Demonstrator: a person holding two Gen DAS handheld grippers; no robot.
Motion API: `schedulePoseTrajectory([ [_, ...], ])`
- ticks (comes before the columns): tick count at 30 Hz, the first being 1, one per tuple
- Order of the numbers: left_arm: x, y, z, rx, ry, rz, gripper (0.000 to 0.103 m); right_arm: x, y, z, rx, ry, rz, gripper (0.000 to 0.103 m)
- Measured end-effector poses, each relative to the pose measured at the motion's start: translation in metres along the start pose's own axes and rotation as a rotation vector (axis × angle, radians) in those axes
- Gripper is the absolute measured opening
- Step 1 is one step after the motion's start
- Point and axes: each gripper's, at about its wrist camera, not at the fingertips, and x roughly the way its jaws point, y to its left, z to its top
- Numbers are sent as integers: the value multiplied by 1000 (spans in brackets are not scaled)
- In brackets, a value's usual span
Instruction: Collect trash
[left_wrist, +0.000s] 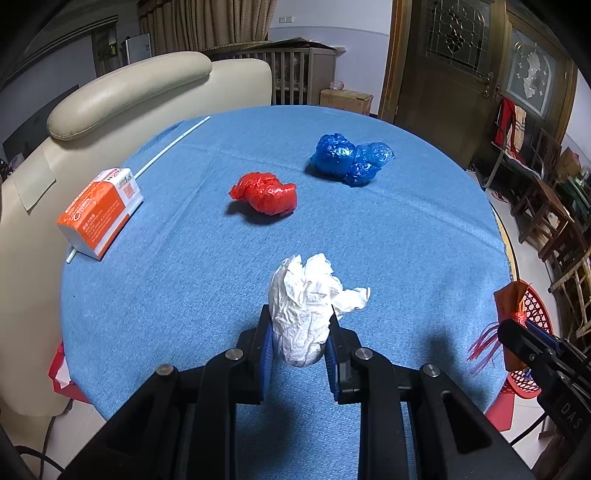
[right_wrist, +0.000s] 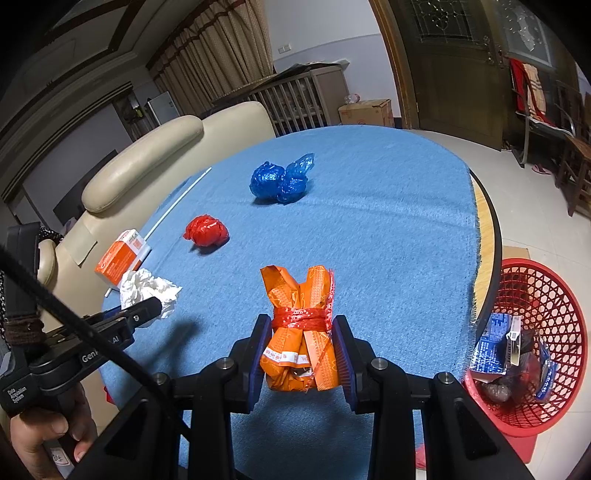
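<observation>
White crumpled tissue (left_wrist: 306, 314) sits pinched between the blue pads of the left gripper (left_wrist: 300, 345), held above the near edge of the blue-clothed surface (left_wrist: 406, 229). To finish this step well, I judge the hold should stay firm while the wad is carried past the right edge to the red basket (left_wrist: 532, 306), since so light a thing could slip or snag. A red plastic wad (left_wrist: 266, 194) lies mid-surface, a blue plastic wad (left_wrist: 349, 158) beyond it toward the far edge, an orange carton (left_wrist: 99, 210) at the left edge over a thin white rod (left_wrist: 173, 142). Most of the basket is hidden behind the right gripper and its load here.

Seen from the right wrist, the right gripper (right_wrist: 302, 349) is clamped on an orange wrapper bundle (right_wrist: 301, 332) tied with red string, over the near edge. The red basket (right_wrist: 546, 295) stands on the floor just beyond the right edge, already holding boxes; its deeper contents are hard to make out. A hand (right_wrist: 44, 435) at the lower left is cut off.
</observation>
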Motion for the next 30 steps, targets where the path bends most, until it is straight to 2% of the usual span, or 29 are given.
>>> schedulePoseTrajectory([
  [30,-1,-4,-1,14,-3,1,26,-7,-7,-1,30,-15,0,36],
])
